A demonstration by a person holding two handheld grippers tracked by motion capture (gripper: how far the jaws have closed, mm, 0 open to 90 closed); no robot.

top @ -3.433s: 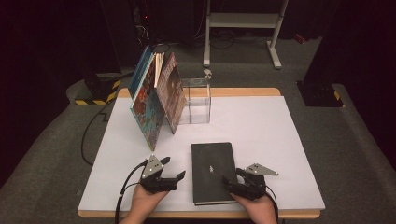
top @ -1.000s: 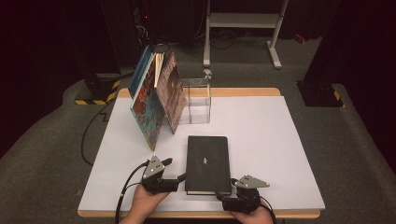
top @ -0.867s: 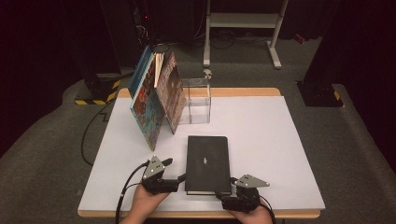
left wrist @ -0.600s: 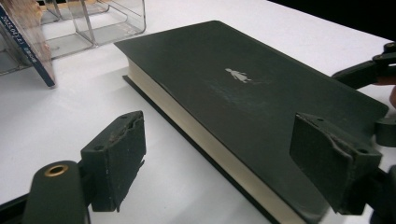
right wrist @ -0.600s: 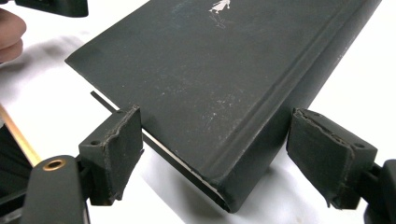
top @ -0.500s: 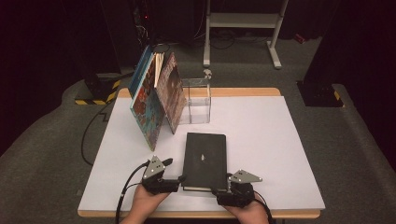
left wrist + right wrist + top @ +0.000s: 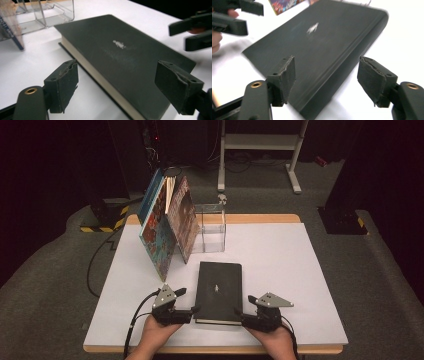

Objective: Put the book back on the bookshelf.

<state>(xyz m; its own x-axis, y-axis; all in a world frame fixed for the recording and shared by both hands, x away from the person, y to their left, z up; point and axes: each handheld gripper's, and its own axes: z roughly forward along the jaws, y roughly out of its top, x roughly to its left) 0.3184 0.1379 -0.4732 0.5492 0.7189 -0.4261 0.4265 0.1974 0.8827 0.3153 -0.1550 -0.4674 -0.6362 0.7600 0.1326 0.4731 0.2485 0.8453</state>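
Observation:
A black hardcover book (image 7: 218, 292) lies flat on the white table (image 7: 285, 270), near its front edge. My left gripper (image 7: 193, 310) sits at the book's near left corner. In the left gripper view that gripper (image 7: 120, 88) is open, its pads apart from the book (image 7: 117, 52) and its cream page edge running between them. My right gripper (image 7: 239, 313) is at the near right corner. Its jaws (image 7: 328, 80) have just been closing around the spine corner of the book (image 7: 319, 42), which is blurred; the pads stand clear of it.
Several colourful picture books (image 7: 167, 227) lean together at the back left. A clear acrylic holder (image 7: 211, 227) stands just right of them. A metal stand (image 7: 260, 145) is on the floor beyond the table. My hands are at the table's front edge.
The book has slid a little left and away from me and now lies squarer to the table. My right gripper has moved up and inward to the book's corner. The left gripper has stayed put.

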